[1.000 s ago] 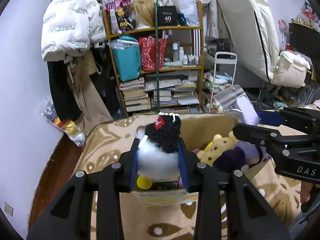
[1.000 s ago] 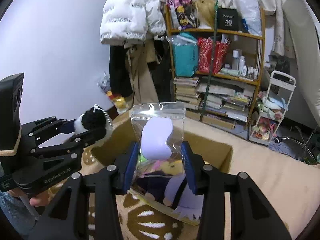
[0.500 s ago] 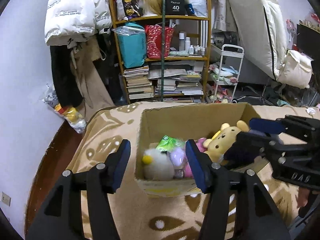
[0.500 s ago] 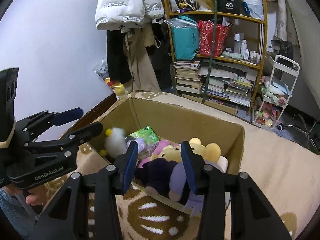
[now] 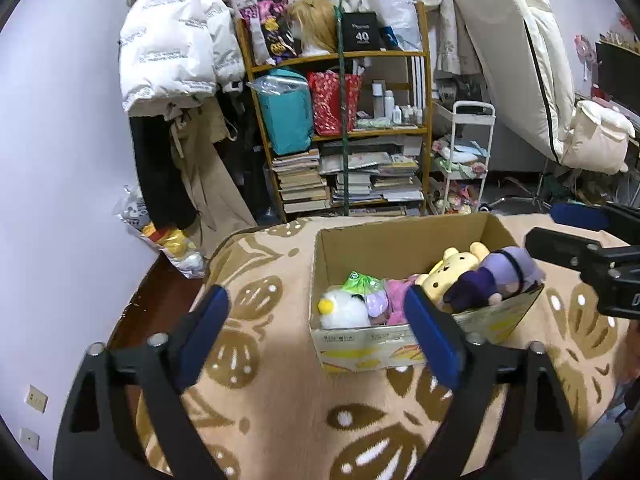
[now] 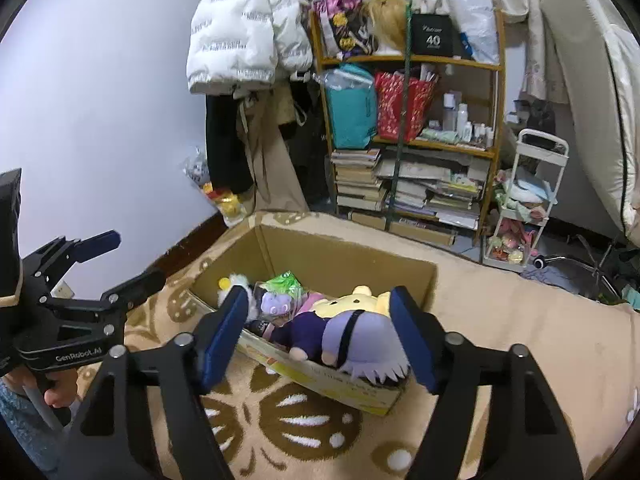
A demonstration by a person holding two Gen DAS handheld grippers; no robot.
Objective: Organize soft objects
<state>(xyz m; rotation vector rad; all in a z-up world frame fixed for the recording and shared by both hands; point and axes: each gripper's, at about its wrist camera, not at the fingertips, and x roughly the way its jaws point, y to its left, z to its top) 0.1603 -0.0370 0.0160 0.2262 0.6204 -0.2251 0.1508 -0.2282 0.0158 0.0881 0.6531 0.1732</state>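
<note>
An open cardboard box (image 5: 400,240) sits on a beige patterned blanket and holds soft toys. Inside lie a white plush with a yellow beak (image 5: 344,310), a green packet (image 5: 360,282), a yellow bear (image 5: 456,268) and a purple doll (image 5: 496,276). My left gripper (image 5: 318,334) hovers just short of the box's near wall; its jaws are opening and nothing is between them. My right gripper (image 6: 318,338) hangs above the box's (image 6: 348,248) near corner over the purple doll (image 6: 352,336); its jaws are opening too, with nothing held. A bagged purple pad (image 6: 276,302) rests beside the white plush (image 6: 236,284).
Behind the box stands a wooden bookshelf (image 5: 344,132) stacked with books and bags. A white trolley (image 5: 460,160) is to its right, and a mattress (image 5: 520,60) leans on the wall. Jackets (image 5: 176,48) hang at the left. A hand (image 6: 56,396) grips the left tool's handle.
The left gripper let go of the black-and-white plush and the right let go of the bagged purple pad; both now lie in the box. Both jaws spread wide and both grippers drew back.
</note>
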